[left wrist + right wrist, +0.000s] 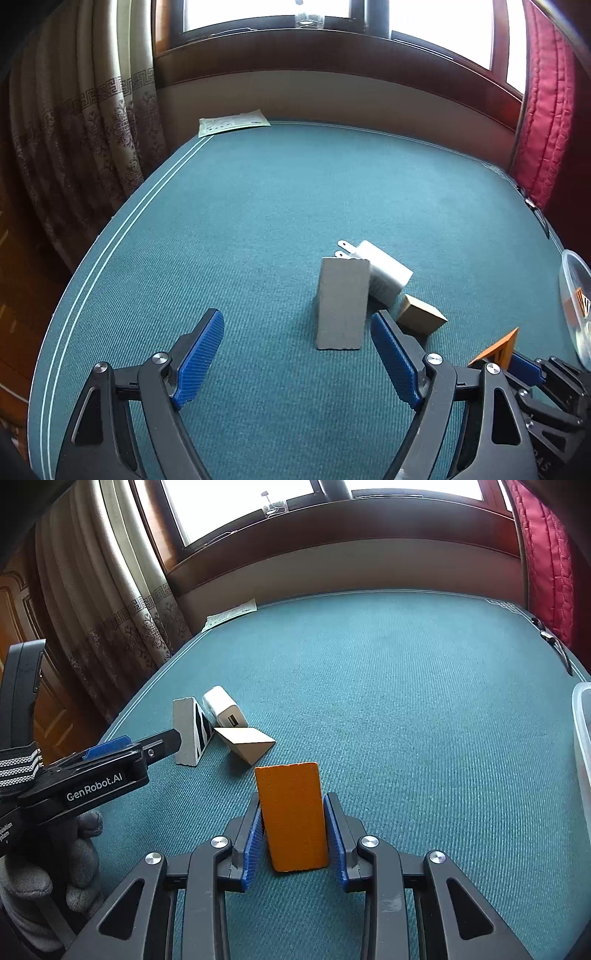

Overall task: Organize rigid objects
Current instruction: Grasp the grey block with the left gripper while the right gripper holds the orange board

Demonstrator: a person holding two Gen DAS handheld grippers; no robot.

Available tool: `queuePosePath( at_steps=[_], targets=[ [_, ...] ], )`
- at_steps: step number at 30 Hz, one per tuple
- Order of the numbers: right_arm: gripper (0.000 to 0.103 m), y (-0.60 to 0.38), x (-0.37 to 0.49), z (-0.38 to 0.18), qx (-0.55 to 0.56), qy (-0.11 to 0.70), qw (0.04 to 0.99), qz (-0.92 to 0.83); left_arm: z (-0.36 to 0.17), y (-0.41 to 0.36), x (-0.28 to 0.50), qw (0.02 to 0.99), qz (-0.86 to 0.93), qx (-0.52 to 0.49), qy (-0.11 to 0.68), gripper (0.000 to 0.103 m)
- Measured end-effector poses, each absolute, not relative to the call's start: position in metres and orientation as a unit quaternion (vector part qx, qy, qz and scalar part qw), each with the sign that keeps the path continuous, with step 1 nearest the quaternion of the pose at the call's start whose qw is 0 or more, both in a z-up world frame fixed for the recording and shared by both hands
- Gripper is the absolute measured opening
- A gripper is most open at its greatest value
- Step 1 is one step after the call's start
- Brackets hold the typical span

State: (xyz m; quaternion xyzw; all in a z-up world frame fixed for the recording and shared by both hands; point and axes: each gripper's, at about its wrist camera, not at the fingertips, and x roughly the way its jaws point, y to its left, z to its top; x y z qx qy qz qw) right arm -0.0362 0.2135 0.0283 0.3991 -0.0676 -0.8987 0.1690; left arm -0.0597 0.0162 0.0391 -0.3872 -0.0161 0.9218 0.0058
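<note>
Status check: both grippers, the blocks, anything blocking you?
Right gripper shut on orange block. Left gripper open, empty, short of grey block. Charger and tan wedge crowd behind it.

Wore a grey fleece glove (pixel 35 882). Carried black tools (pixel 297 334) with blue ribbed pads (pixel 199 360), silver screws (pixel 437 857), white "GenRobot.AI" lettering (pixel 94 786).

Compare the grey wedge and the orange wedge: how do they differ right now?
Colour: the grey wedge is grey, the orange wedge orange. Grip: the orange wedge is clamped in the shut right gripper; the grey wedge stands free on the table, ahead of the open left gripper. Neighbours: the grey wedge stands against a white charger; nothing is near the orange wedge. Both are rigid wedge blocks.
</note>
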Motion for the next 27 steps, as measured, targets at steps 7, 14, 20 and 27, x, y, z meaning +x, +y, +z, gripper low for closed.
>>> queuePosePath(
  at_steps=[7,14,20,27],
  targets=[
    [0.034,0.214,-0.036,0.028,0.399,-0.068,0.169,-0.899,0.033,0.028,-0.076,0.007,0.919,-0.394,-0.009,0.061],
    [0.033,0.214,-0.035,0.028,0.399,-0.068,0.17,-0.899,0.024,0.032,-0.087,0.014,0.915,-0.403,-0.017,0.047],
    [0.033,0.213,-0.035,0.029,0.399,-0.068,0.171,-0.898,0.022,0.03,-0.087,0.026,0.916,-0.399,-0.034,0.031],
    [0.033,0.213,-0.035,0.03,0.399,-0.068,0.171,-0.898,0.028,0.021,-0.077,0.031,0.926,-0.373,-0.059,0.031]
  ],
)
